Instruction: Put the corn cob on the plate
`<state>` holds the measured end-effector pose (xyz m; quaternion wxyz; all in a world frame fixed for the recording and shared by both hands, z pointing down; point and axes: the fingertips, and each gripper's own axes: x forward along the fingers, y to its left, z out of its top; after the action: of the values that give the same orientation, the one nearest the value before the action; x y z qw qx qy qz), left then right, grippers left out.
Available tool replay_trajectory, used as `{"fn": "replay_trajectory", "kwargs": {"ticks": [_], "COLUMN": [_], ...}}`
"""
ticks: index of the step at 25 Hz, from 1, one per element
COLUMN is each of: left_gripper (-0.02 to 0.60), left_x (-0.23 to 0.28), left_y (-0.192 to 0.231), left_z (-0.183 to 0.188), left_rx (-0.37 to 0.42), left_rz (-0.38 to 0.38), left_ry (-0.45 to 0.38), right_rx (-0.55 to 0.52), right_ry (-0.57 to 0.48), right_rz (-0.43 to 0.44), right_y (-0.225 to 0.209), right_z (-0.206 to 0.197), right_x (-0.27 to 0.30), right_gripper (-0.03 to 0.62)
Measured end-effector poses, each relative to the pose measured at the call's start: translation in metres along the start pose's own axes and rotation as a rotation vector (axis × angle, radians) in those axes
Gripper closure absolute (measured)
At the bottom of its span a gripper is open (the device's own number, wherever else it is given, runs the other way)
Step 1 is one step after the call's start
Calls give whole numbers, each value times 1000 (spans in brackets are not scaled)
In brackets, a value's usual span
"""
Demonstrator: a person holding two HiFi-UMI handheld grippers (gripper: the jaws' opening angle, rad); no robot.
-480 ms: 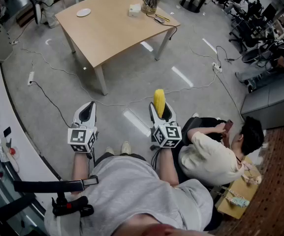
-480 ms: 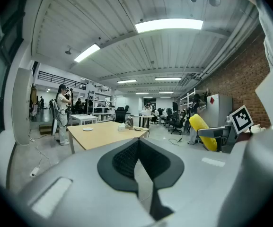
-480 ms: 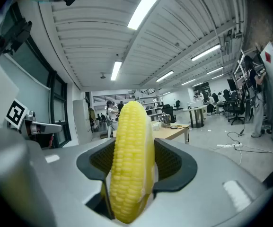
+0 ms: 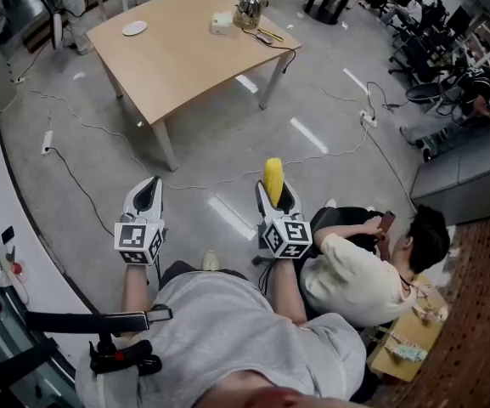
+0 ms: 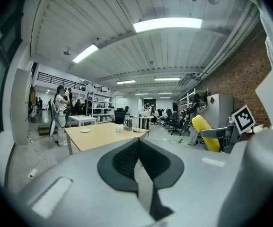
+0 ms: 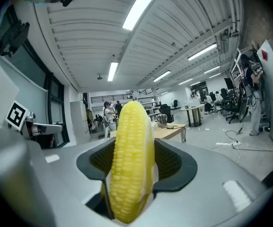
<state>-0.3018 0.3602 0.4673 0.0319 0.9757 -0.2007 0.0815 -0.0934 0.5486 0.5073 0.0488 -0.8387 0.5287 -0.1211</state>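
The right tongs [image 4: 274, 192] clamp the corn cob [image 4: 273, 171], its tip projecting past the jaws, well apart from the counter [image 4: 185, 58] and above the floor. The left tongs [image 4: 149, 195] are pressed together with nothing between them, equally clear of the counter. The plate [image 4: 134, 28] lies near the counter's far left corner

Open grey floor [image 4: 219, 143] lies between me and the light wooden table [image 4: 185, 58], crossed by thin cables [image 4: 79, 181]. I find bare tabletop around the small white round plate [image 4: 134, 28]. A seated person in a cream shirt [image 4: 346, 283] crowds my right side.
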Motion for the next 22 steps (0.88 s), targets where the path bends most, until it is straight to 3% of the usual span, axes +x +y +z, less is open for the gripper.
{"fn": "replay_trajectory", "kwargs": {"ticks": [9, 22], "left_gripper": [561, 561], "left_x": [19, 138], "left_y": [-8, -3], "left_z": [3, 20], "left_rx": [9, 4], "left_rz": [2, -98], "left_ry": [8, -26], "right_rx": [-4, -17], "right_ry": [14, 18], "right_rz": [20, -10], "right_y": [-13, -59], "right_z": [0, 16], "right_x": [4, 76], "right_gripper": [344, 344]}}
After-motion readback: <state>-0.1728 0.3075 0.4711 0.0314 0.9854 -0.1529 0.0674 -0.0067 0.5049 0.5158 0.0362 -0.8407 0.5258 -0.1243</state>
